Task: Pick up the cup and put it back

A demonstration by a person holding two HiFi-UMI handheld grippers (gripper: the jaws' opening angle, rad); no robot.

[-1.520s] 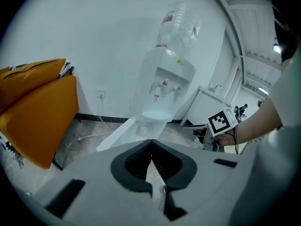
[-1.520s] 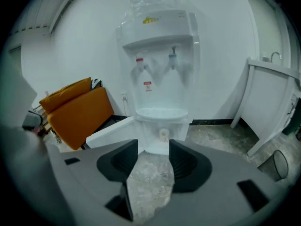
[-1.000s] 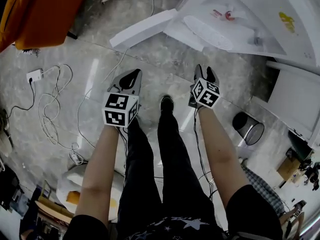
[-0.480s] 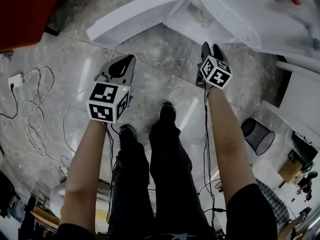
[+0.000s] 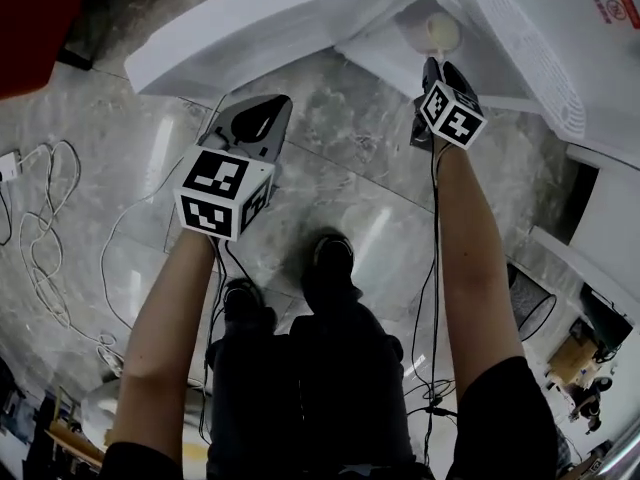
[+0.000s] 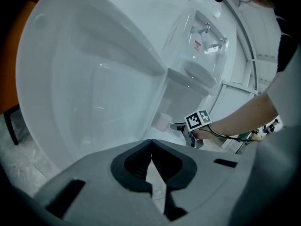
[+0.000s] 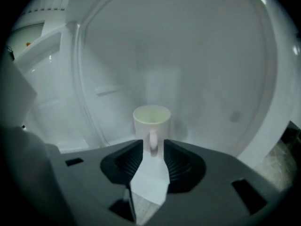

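Observation:
A pale cup [image 5: 441, 31] stands upright on the floor of a white compartment [image 7: 211, 102], its handle turned toward me. In the right gripper view the cup [image 7: 151, 121] fills the middle, and its handle lies between the tips of my right gripper [image 7: 153, 145]. The jaws have just been closing and a thin gap still shows on each side of the handle. From the head view, my right gripper [image 5: 432, 65] sits just below the cup. My left gripper [image 5: 272, 103] hangs to the left over the floor, shut and holding nothing. The left gripper view shows the cup [image 6: 164, 122] small beside my right gripper [image 6: 179, 126].
An open white door or panel [image 5: 260, 28] slants across the top of the head view. Loose cables [image 5: 45, 228] trail over the marble floor at the left. A dark bin [image 5: 535, 318] stands at the right. My legs and shoes [image 5: 330, 263] are below the grippers.
Both grippers have moved forward and down toward the white compartment. The right one has come up to the cup, which has come into view at the top.

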